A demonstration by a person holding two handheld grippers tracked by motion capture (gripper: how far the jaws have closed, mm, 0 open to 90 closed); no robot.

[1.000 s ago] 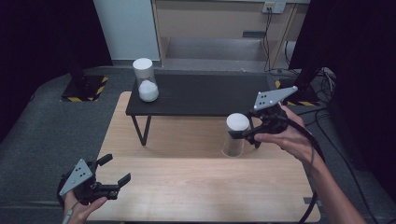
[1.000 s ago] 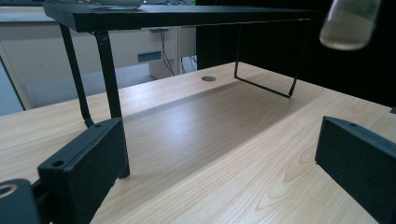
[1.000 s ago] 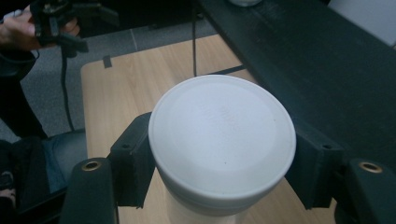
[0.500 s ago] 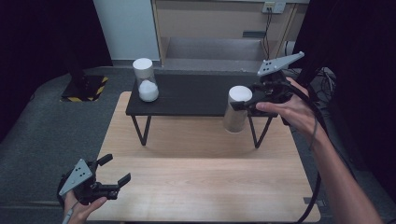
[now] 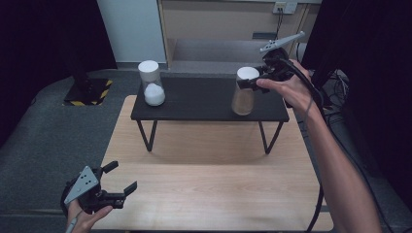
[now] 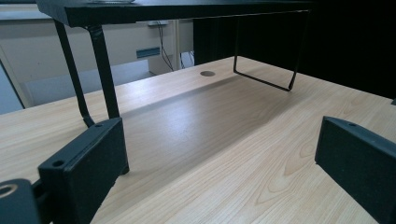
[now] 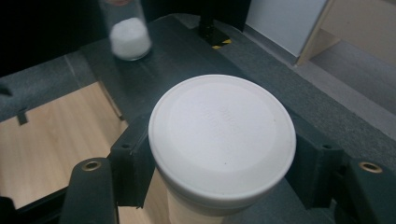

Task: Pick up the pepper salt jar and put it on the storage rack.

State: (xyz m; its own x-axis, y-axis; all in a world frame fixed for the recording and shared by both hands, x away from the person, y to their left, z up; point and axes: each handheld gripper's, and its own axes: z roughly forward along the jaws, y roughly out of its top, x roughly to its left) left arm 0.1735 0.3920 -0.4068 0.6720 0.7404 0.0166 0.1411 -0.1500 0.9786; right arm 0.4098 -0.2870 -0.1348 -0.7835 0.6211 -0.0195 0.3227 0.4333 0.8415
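Jaws, right: your right gripper (image 5: 250,83) has its two black jaws clamped on either side of the jar with the white lid (image 7: 222,144), just below the lid rim.
Jaws, left: your left gripper (image 5: 121,182) is spread wide with nothing between its jaws; bare wooden table (image 6: 224,154) shows in the gap.
Held jar: it is upright and carries a brownish fill in its lower part; in the high view it stands over the right part of the black shelf (image 5: 204,99). Whether its base touches the shelf, you cannot tell.
Second jar: a clear jar with white contents (image 5: 151,83) and a white lid stands upright on the left end of the same shelf, well apart from the one you grip.
Shelf: a low black riser on thin metal legs, standing on the far half of the table.
Left hand: your left hand (image 5: 85,218) holds its gripper low at the near left corner of the table, pointed toward the shelf legs.
Right arm: it reaches forward along the table's right side.
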